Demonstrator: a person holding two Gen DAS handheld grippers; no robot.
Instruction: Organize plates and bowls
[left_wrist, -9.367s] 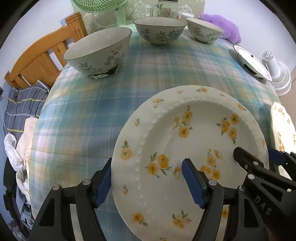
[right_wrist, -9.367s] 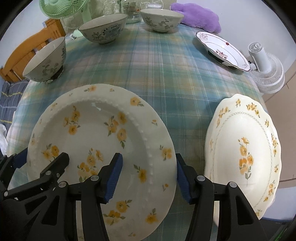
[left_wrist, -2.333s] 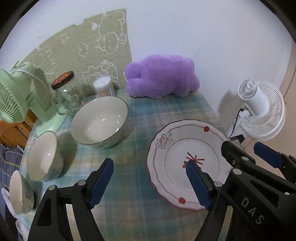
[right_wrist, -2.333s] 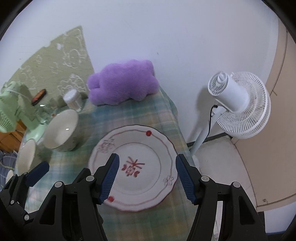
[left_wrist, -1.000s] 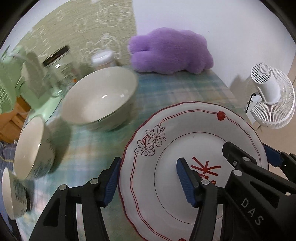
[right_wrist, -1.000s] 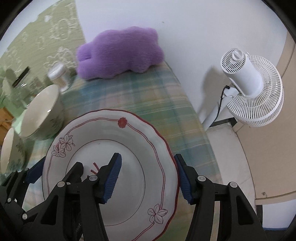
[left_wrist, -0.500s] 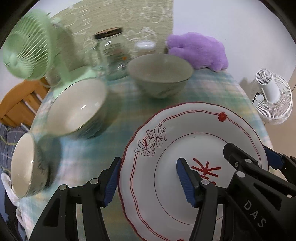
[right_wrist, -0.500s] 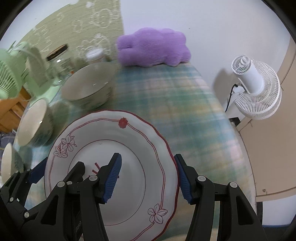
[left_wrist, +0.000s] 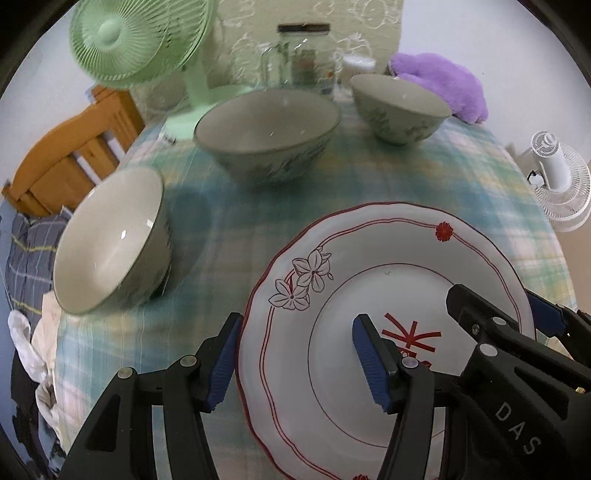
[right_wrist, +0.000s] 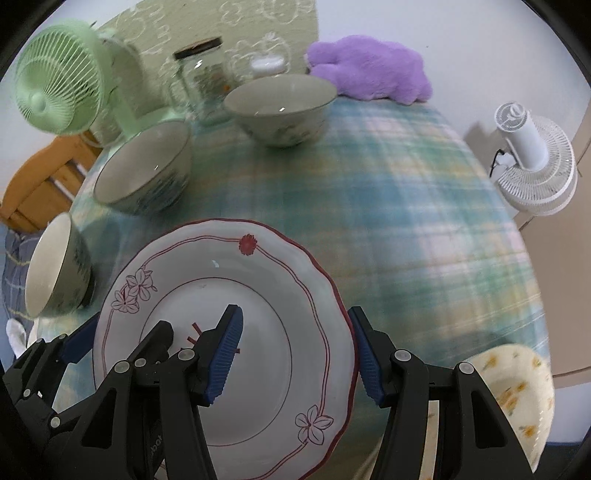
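Left tool (left_wrist: 293, 356) clamped on left rim of red-trimmed plate (left_wrist: 369, 280); right tool (right_wrist: 295, 354) clamped on its right rim. Plate held above plaid desk (right_wrist: 388, 192). Three bowls (left_wrist: 266, 136) sit beyond; yellow-flowered plate (right_wrist: 517, 391) near right.

A green fan (left_wrist: 136, 40), glass jar (left_wrist: 303, 55), purple plush (right_wrist: 369, 66), white fan (right_wrist: 532, 162).

left gripper (left_wrist: 295, 358): black, blue ribbed pads | silver screws | right gripper (right_wrist: 295, 354): same, marked "DAS", partly legible
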